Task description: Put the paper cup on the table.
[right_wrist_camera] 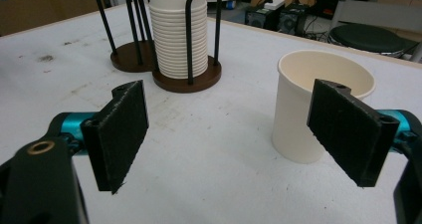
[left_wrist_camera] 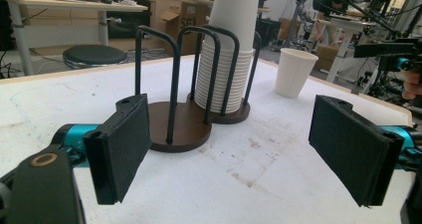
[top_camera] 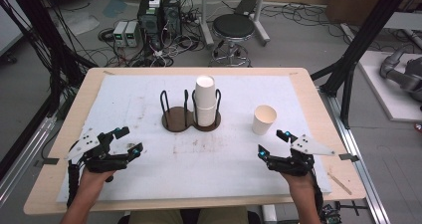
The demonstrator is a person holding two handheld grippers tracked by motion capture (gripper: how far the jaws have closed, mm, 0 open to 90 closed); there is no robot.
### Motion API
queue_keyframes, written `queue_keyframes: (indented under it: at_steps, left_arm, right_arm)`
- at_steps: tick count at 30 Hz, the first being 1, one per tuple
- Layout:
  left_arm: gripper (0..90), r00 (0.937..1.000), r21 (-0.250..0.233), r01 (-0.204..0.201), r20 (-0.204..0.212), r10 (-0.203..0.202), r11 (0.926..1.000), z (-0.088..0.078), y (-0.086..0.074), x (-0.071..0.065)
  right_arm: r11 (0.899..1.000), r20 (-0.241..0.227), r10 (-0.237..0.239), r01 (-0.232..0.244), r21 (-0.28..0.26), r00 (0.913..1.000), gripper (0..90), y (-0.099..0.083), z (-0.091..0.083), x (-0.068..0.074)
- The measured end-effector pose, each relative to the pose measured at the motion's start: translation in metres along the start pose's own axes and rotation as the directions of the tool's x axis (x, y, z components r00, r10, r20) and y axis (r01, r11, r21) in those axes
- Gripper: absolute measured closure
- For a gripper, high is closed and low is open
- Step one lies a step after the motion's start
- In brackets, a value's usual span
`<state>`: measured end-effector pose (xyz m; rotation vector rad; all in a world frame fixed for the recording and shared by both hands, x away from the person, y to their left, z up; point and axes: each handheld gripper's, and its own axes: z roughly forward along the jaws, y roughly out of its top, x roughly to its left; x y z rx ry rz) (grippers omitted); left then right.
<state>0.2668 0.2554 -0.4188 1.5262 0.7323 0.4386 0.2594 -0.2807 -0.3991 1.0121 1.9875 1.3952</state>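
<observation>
The left gripper (top_camera: pixel 126 140) is hovering with its jaws spread wide, holding nothing. Mid-table, a dark brown two-ring wire cup holder (top_camera: pixel 177 118) is carrying a stack of white paper cups (top_camera: pixel 206 100) — seemingly in its right ring. A single cream paper cup (top_camera: pixel 263 119) is standing upright just beyond the right gripper (top_camera: pixel 271 143) — also gaping empty.

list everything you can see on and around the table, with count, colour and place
loose paper cup: 1, cream, upright on the mat, right of the holder
cup stack: 1, white, in the holder's right bay
cup holder: 1, brown base with black wire loops, mat centre; left bay empty
mat: 1, white, stained, covering the table
table: 1, light wood
stool: 1, black, on the floor beyond the table
left gripper: 1, black, near left, open
right gripper: 1, black, near right, open
</observation>
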Motion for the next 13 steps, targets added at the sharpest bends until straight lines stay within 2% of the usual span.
queue_keyframes:
  at_steps: [13]
  left_arm:
    - [16.8,1.0,0.005,0.0,-0.003,0.0,1.0,0.0016,-0.0011,0.0011]
  right_arm:
    - [1.0,-0.002,-0.004,0.004,0.005,1.0,16.8,-0.0017,0.0029,-0.0018]
